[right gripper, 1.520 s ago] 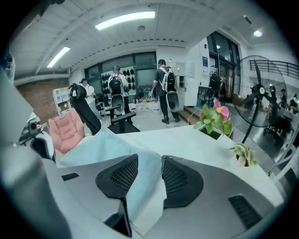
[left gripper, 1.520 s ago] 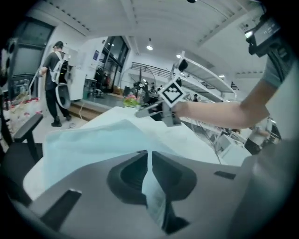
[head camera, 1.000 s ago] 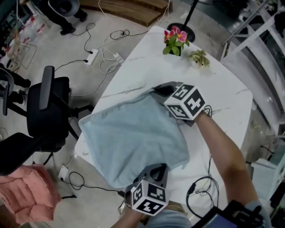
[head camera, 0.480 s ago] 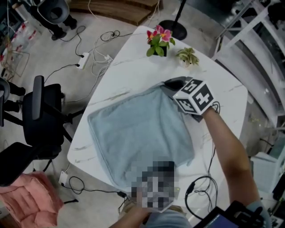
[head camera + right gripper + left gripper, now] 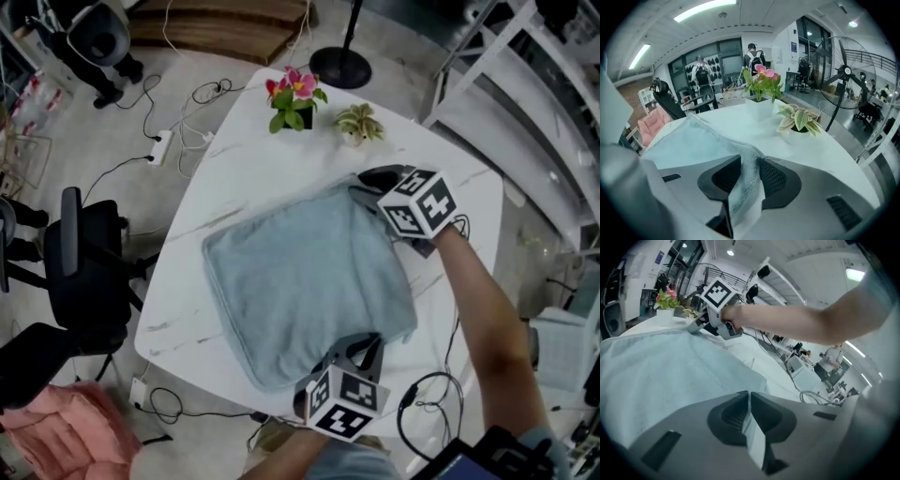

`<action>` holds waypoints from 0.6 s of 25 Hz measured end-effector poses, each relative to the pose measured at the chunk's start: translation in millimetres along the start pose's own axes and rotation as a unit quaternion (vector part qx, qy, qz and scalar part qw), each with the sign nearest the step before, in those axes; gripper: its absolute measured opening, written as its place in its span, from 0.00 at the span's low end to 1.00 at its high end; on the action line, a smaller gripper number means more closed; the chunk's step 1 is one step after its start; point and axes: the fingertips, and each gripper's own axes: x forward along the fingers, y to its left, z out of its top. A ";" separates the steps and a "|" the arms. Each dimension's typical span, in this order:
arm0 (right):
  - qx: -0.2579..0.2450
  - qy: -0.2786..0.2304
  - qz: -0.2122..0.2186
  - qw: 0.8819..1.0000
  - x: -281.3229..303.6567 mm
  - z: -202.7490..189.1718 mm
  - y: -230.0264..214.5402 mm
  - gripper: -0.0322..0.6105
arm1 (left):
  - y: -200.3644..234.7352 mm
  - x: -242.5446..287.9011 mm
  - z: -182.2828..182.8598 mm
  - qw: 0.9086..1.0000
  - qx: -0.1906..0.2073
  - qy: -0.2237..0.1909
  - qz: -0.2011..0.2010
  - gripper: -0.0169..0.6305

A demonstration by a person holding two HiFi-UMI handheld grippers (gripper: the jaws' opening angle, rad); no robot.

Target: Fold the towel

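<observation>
Item one: white marble-look table; bears everything below; its near edge runs just beside the towel's near edge.

Item two: pale blue terry towel; lies flat across the middle of the table; far right corner is at my right claw, near right corner at my left claw.

Item three: left claw; jaws together, pinching a thin edge of the towel at the near side.

Item four: right claw; jaws have just been opening and now stand partly apart; the towel's far corner stands loose between them, leaning on one ribbed pad, no longer squeezed.

Item five: pot of pink flowers; far side of the table, well apart from the towel.

Item six: small striped-leaf plant in a white pot; far side, near my right claw.

Hazards, by my estimate:
- the loose corner may catch on the ribbed pad as I draw the right claw off; the laid edge would lift and go crooked;
- only the left claw holds; any tug there could drag the whole towel toward the near edge and over it;
- a careless swing of the right claw toward the far side could tip the small plant.
</observation>
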 end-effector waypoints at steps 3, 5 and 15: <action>0.027 -0.027 0.012 0.999 -22.2 9.8 3.8 0.37 | 3.7 -24.0 20.7 0.998 -0.008 -0.056 0.010 0.19; 0.044 -0.042 0.008 0.998 -44.0 13.0 0.9 0.37 | 2.7 -43.4 35.7 0.996 -0.015 -0.086 0.011 0.22; 0.139 -0.015 0.001 0.990 -115.7 -82.6 53.0 0.36 | 4.0 -114.2 38.9 0.986 -0.026 -0.157 0.053 0.22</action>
